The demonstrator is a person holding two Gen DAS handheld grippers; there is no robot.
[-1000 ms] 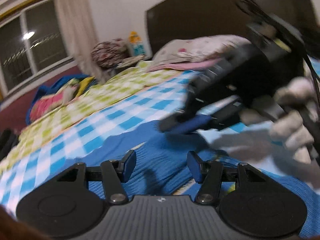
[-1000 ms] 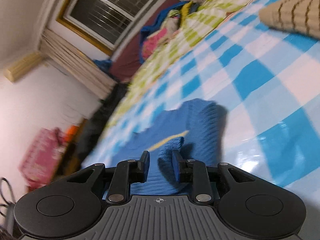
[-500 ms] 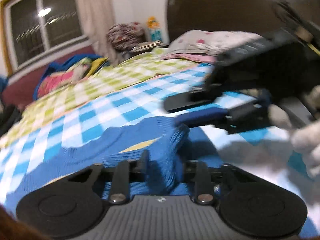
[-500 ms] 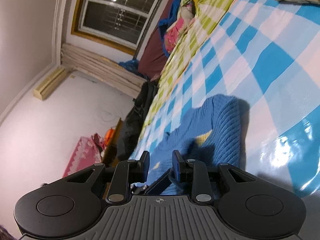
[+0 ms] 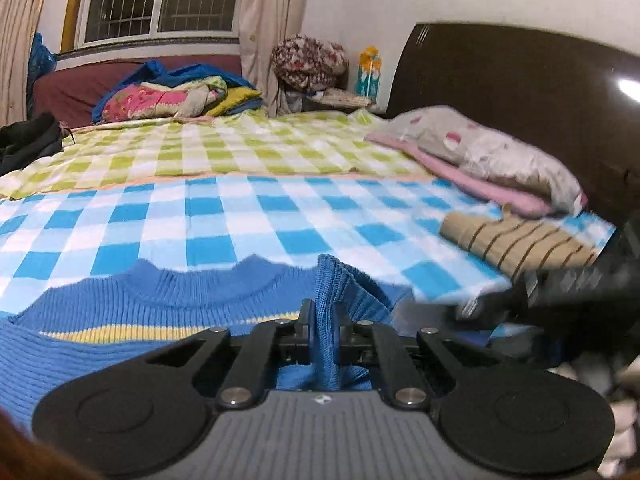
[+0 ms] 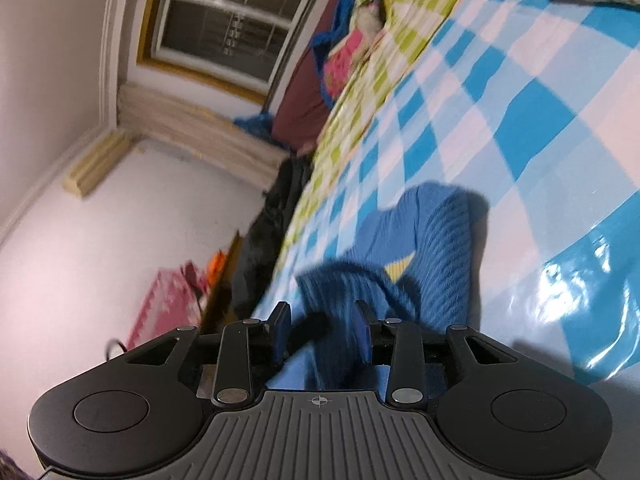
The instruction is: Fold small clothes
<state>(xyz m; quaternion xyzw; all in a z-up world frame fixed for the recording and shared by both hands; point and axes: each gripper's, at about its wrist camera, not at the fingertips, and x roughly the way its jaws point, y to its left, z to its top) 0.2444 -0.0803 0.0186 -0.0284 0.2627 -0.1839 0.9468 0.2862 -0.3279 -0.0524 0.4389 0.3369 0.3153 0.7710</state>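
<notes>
The blue sweater (image 5: 132, 312) lay spread on the checked bed (image 5: 248, 216). The left gripper (image 5: 323, 330) had its jaws pinched tight on a raised fold of knit, likely to carry that edge over. The right gripper (image 6: 322, 334) was opening its jaws, cloth loose between them, apparently letting go.

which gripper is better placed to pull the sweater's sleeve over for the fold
Left. The left gripper is clamped on a raised fold of the blue sweater; the right gripper is opening, with fabric loose between its jaws.
</notes>
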